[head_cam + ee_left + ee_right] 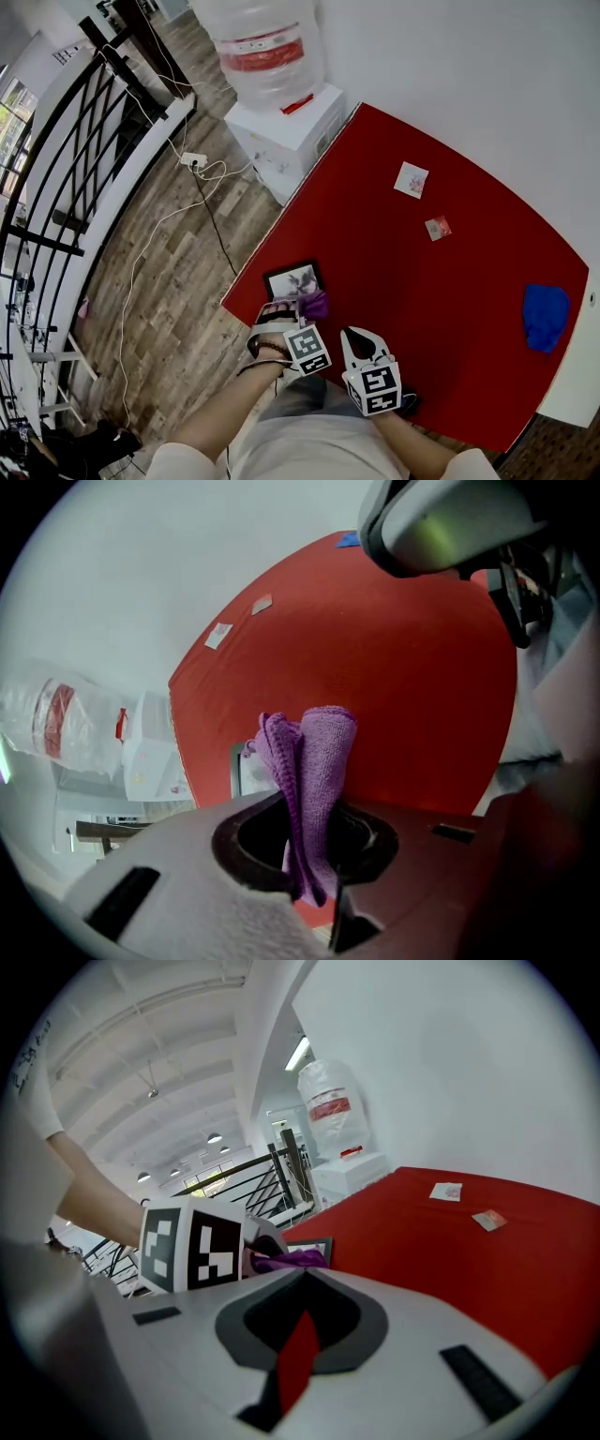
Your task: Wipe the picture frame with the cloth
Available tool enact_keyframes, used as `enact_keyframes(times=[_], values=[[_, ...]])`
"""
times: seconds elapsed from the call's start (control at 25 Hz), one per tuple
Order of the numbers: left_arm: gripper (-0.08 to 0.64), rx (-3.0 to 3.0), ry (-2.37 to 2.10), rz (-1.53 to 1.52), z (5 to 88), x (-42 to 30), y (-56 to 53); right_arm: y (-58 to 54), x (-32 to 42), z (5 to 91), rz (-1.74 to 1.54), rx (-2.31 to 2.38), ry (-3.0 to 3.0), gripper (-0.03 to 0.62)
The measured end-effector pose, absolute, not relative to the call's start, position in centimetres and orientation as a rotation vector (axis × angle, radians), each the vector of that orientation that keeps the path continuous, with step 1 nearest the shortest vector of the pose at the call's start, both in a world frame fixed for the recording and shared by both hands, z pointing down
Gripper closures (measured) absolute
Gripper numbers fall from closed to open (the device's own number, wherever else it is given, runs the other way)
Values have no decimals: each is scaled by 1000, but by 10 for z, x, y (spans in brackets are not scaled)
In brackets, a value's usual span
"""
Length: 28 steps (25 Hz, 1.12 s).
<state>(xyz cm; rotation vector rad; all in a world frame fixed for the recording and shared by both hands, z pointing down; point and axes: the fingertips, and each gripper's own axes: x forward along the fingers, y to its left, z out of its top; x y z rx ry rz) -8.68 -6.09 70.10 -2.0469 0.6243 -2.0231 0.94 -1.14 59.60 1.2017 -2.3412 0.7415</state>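
Observation:
A small black picture frame (pixel 293 280) lies flat near the left corner of the red table (pixel 422 281). My left gripper (pixel 292 317) sits just on its near side, shut on a folded purple cloth (pixel 315 305) that sticks out over the frame's near right edge. In the left gripper view the cloth (pixel 317 771) stands up between the jaws, and part of the frame (pixel 246 769) shows behind it. My right gripper (pixel 364 347) hovers to the right of the left one, jaws together and holding nothing. The right gripper view shows the frame (pixel 315 1243) and cloth (pixel 286 1261) beyond the left gripper's marker cube (pixel 192 1246).
A blue cloth (pixel 546 315) lies near the table's right edge. Two small cards (pixel 411 179) (pixel 437 228) lie farther back. A water dispenser (pixel 281 103) stands on the floor beyond the table's far left edge, cables (pixel 202 187) trail over the wooden floor, and a black railing (pixel 56 159) runs at left.

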Motion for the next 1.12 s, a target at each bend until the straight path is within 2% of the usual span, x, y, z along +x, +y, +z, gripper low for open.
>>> enact_keyframes(times=[0.56, 1.12], values=[[499, -1990, 892, -2034, 699, -115, -141, -4, 22, 592, 739, 1229, -2326, 589], [499, -2001, 684, -2021, 707, -83, -67, -6, 21, 595, 758, 1233, -2325, 589]])
